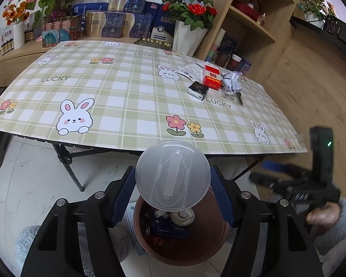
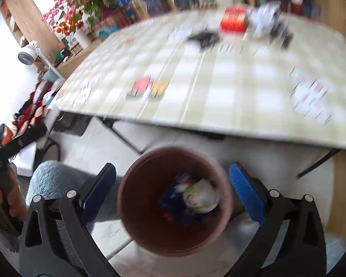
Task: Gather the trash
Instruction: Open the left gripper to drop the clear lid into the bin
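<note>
Left hand-held gripper (image 1: 173,192) clamped on a clear plastic lid (image 1: 173,175), poised over the brown bin (image 1: 210,249) on the floor just below the bench's near edge. Right hand-held gripper (image 2: 173,191) released, nothing between its pads, above the same bin. Bin already holds a blue wrapper (image 1: 170,228) and a pale cup (image 1: 182,217). Left: red box (image 1: 211,78), black box (image 1: 198,89), paper, clear wrap near the bench's far right corner (image 1: 260,85).
</note>
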Tool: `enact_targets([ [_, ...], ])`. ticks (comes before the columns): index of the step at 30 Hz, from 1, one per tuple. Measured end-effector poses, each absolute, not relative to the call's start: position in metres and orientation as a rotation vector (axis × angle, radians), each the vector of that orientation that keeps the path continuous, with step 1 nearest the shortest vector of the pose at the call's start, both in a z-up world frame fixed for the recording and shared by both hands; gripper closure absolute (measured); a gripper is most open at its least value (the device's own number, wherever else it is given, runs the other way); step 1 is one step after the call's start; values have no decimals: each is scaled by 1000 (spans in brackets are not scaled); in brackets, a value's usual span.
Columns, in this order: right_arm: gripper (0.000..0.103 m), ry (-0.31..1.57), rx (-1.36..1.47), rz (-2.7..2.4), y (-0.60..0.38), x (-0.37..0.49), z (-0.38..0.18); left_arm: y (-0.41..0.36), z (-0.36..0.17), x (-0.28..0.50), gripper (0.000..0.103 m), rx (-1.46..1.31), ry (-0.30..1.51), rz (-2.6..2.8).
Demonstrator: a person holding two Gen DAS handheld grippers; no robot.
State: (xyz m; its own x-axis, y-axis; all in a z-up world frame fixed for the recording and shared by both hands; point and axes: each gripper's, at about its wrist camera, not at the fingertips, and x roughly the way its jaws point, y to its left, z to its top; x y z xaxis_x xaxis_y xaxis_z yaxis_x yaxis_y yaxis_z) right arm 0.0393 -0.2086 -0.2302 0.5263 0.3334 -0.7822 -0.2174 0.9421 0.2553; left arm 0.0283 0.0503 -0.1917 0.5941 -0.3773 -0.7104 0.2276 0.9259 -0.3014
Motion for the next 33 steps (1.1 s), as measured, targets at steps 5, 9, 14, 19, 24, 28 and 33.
enact_targets([
  [5,6,853,101,256,-227,39,-201,34,-199,30,39,-156,897,-377],
  [9,6,759,119,190,-244,34,-180,23,-205,31,39,-122,924,-392],
  [14,6,684,233,151,-266,29,-162,11,-219,33,39,-80,984,-406],
  [19,6,690,273,134,-284,24,-166,-1,-231,33,39,-59,1024,-423],
  [24,6,704,287,110,-297,12,-175,-8,-231,34,26,-85,1032,-479],
  [28,6,691,259,70,-305,6,-177,-10,-219,30,14,-75,979,-470],
  [33,6,659,256,26,-317,6,-170,8,-206,33,9,-151,939,-401],
])
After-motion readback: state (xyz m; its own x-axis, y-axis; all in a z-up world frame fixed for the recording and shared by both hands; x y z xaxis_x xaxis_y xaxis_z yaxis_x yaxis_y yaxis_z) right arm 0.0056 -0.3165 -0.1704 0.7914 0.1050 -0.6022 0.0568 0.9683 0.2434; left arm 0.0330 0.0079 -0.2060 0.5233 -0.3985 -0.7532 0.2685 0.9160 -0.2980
